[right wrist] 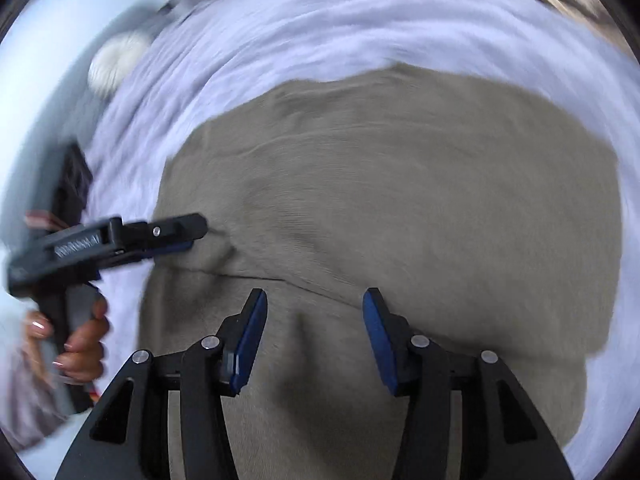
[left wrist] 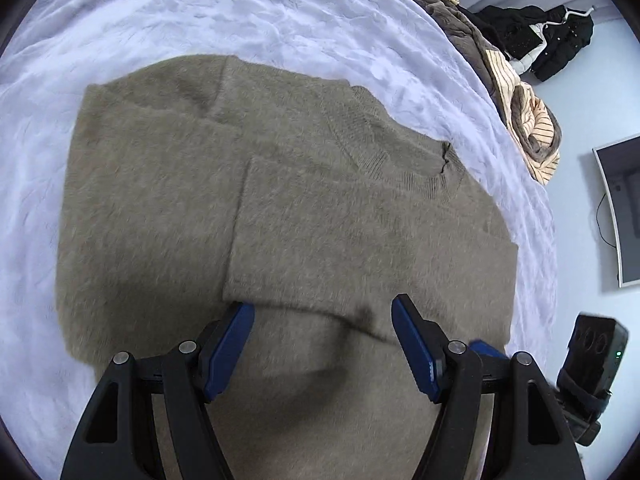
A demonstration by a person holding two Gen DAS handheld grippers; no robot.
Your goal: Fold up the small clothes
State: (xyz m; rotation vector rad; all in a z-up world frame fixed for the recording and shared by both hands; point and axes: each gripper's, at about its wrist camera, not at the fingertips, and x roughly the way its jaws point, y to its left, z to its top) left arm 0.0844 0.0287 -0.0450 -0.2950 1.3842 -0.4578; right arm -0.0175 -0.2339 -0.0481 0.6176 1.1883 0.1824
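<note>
your left tool (left wrist: 322, 320) hangs over the taupe sweater (left wrist: 280, 208), pointing steeply down, its blue pads (left wrist: 236, 344) standing apart with only fabric below them and nothing pinched between. the sweater lies spread on the lavender bed cover (left wrist: 200, 12), partly folded: one panel is turned in over the body, and its straight folded edge runs just ahead of your left pads. the ribbed neckline (left wrist: 400, 160) faces the bed edge where a heap of brown and striped clothes (left wrist: 516, 92) sits. beyond that edge, on the floor, lie a black jacket (left wrist: 560, 40) and a grey-framed panel (left wrist: 624, 216).

your right tool (right wrist: 316, 332) also hovers over the sweater (right wrist: 400, 200), pads (right wrist: 252, 340) apart and gripping nothing; a crease in the cloth runs just in front of them. this view is blurred. in it your left tool (right wrist: 188, 232) shows from the side, its tip at the sweater's edge, your left hand (right wrist: 80, 344) wrapped round the handle; from this side you cannot tell how its pads stand.
</note>
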